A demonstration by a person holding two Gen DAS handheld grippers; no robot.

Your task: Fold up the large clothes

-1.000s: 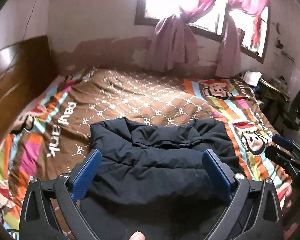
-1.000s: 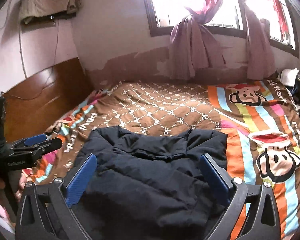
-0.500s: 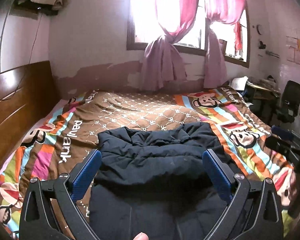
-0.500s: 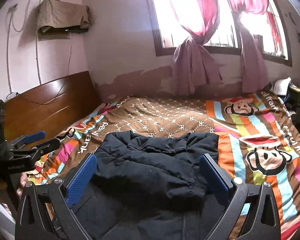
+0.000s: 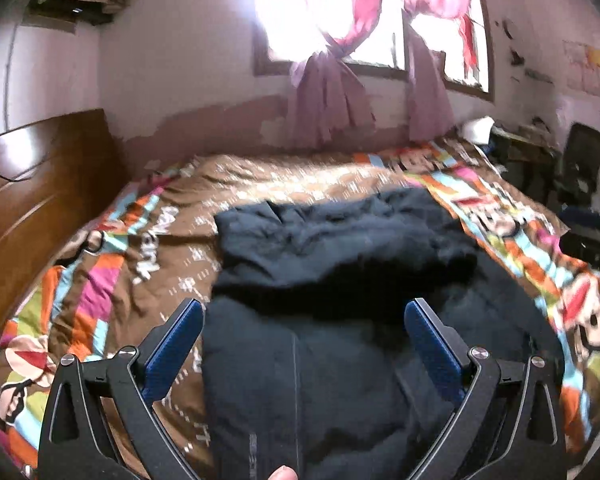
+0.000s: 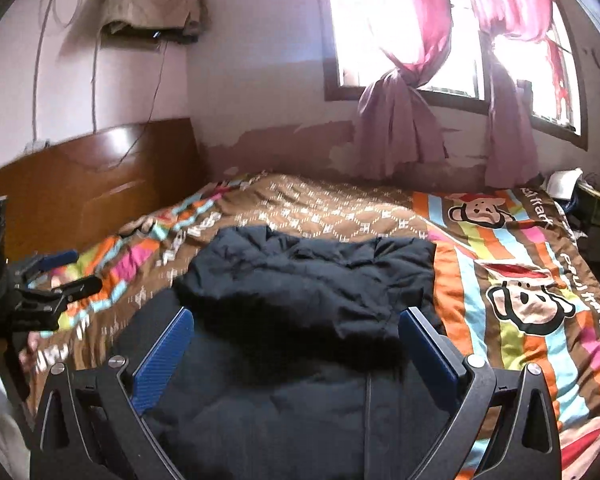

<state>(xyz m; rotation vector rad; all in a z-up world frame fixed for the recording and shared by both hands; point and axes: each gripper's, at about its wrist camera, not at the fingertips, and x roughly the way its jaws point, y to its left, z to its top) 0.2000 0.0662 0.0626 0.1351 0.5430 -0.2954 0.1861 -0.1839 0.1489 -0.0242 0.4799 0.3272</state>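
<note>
A wide bed under a brown quilted cover with striped cartoon-monkey borders (image 6: 512, 264) fills the room; a glossy wooden headboard (image 6: 88, 176) stands to the tool's left, pink tied curtains (image 6: 400, 128) hang at a bright window straight ahead; the dark navy padded jacket (image 6: 308, 288) lies directly ahead, its upper half doubled toward the tool; bare cover spreads beyond and to either side; the left gripper (image 5: 304, 344) and right gripper (image 6: 296, 348) hover spread wide, holding nothing.

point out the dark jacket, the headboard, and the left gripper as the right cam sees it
dark jacket (image 6: 308, 280): right wrist view, folded-over upper part.
headboard (image 6: 100, 172): right wrist view, wooden panel face.
left gripper (image 6: 66, 270): right wrist view, between its fingertips.
</note>
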